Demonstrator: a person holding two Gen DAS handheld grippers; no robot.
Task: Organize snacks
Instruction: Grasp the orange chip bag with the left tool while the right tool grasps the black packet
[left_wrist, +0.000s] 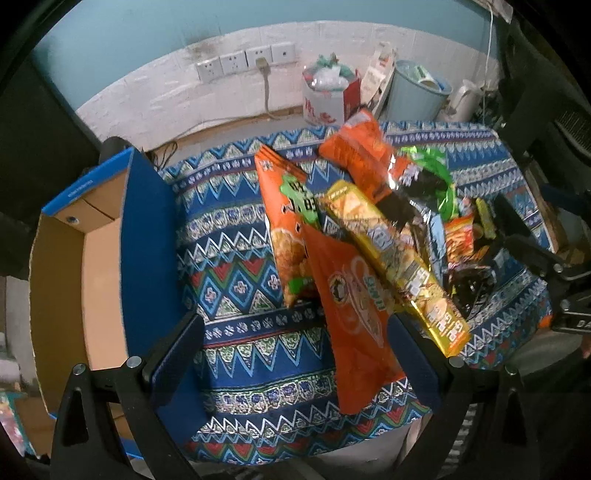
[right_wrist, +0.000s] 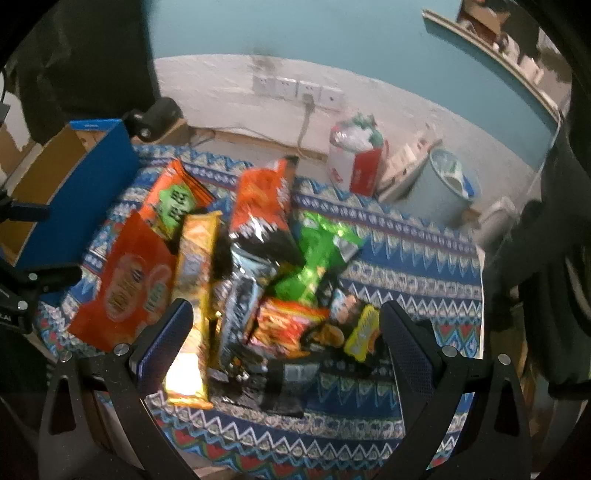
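Blue zigzag cloth (left_wrist: 236, 258) is covering the table, and a pile of snack bags is lying across the middle of both views. The left gripper (left_wrist: 295, 354) is hanging wide open over an orange snack bag (left_wrist: 351, 314), holding nothing. A long yellow packet (left_wrist: 391, 258) is leaning over that bag. An open cardboard box (left_wrist: 96, 236) is sitting at the left. The right gripper (right_wrist: 284, 347) is spread open too, over a red noodle packet (right_wrist: 284, 325) and a green bag (right_wrist: 314, 254). A pale bin (left_wrist: 417, 92) and wall sockets (left_wrist: 243, 61) are standing behind.
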